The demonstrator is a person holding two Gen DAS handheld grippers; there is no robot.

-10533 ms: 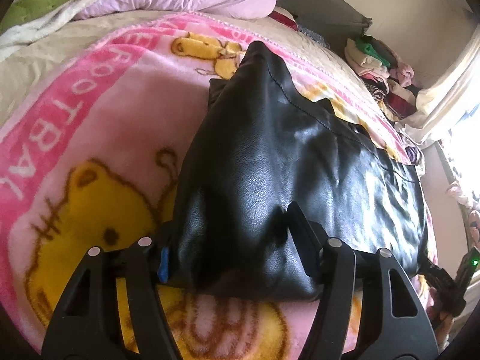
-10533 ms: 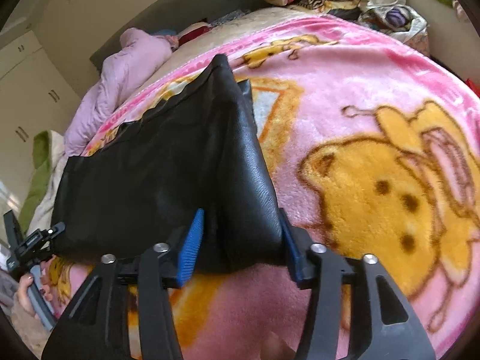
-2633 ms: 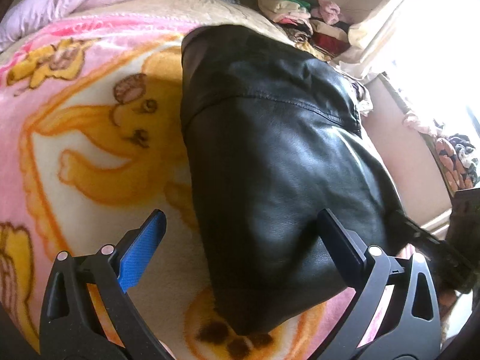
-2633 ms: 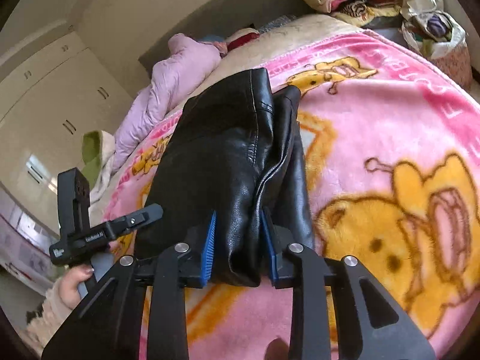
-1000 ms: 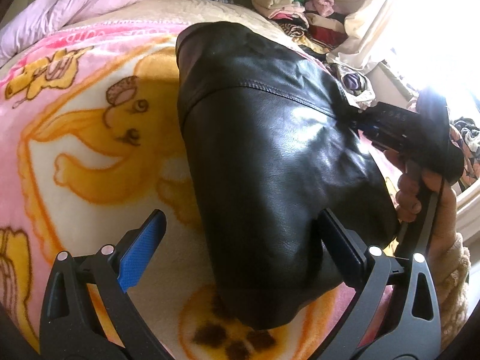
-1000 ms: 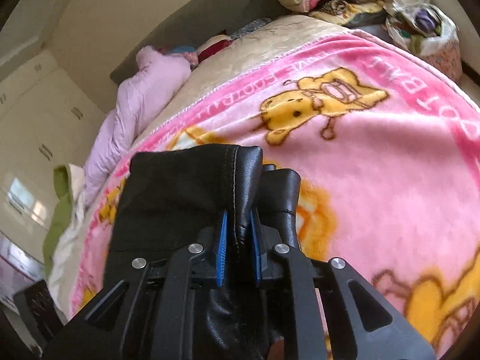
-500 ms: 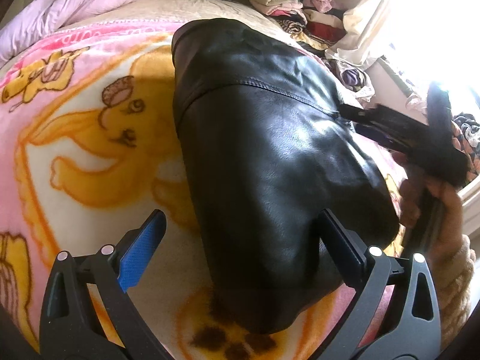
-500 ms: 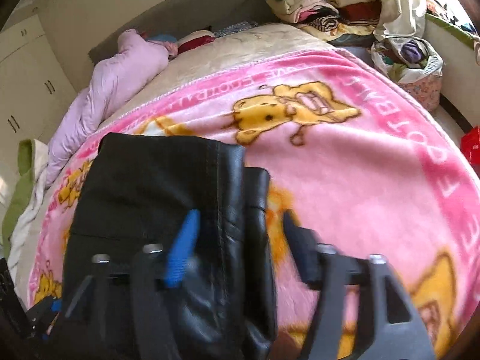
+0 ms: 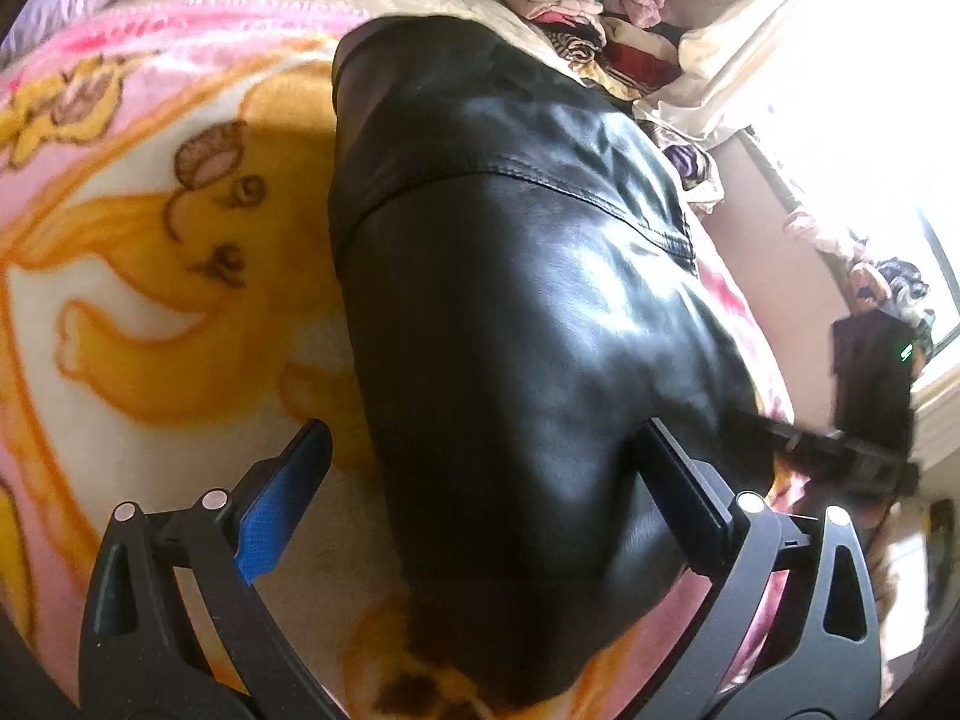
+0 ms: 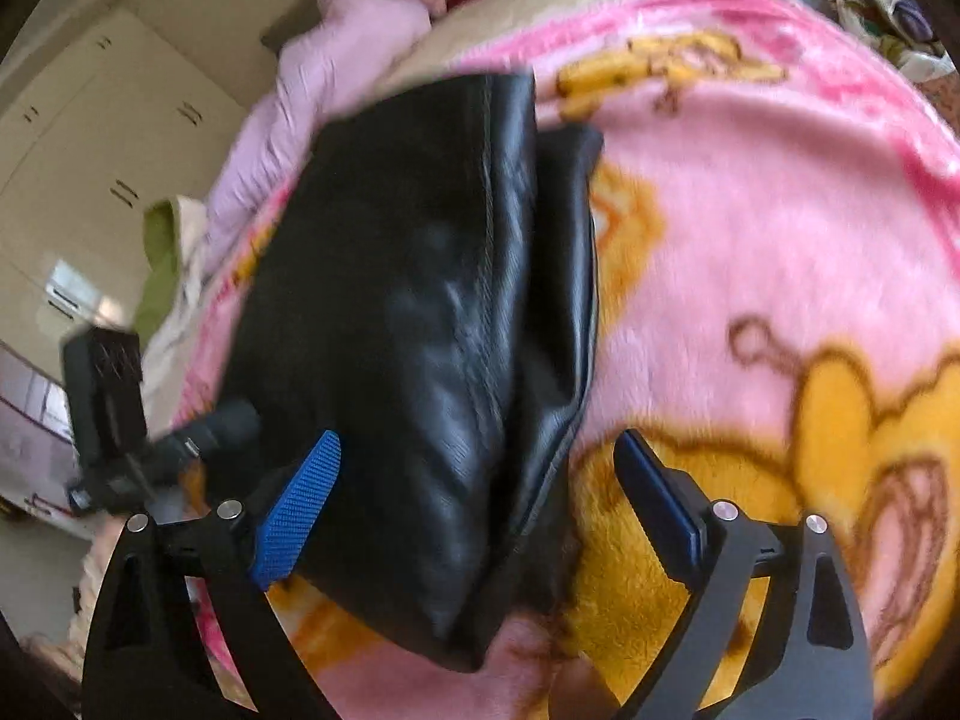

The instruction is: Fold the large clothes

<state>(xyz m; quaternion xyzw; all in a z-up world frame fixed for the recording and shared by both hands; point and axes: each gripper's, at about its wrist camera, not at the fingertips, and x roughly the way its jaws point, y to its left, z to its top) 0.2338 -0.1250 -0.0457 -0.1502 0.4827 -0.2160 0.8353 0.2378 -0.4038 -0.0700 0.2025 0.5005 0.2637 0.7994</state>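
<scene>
A black leather garment (image 9: 516, 324) lies folded in layers on the pink cartoon-bear blanket (image 9: 150, 252). My left gripper (image 9: 480, 456) is open, its jaws straddling the garment's near end without pinching it. In the right wrist view the same garment (image 10: 420, 324) lies folded lengthwise, and my right gripper (image 10: 480, 462) is open with its jaws wide on either side of the near end. Each gripper shows in the other's view, at the garment's side: the right one (image 9: 864, 420) and the left one (image 10: 120, 420).
A lilac duvet (image 10: 336, 78) and a green cloth (image 10: 159, 264) lie at the head of the bed. A pile of folded clothes (image 9: 576, 18) stands beyond the bed by the bright window (image 9: 864, 138). White wardrobe doors (image 10: 90, 138) stand at the left.
My right gripper has let go of the garment's folded edge, opened wide and drawn back toward the near end. My left gripper stays open over the garment.
</scene>
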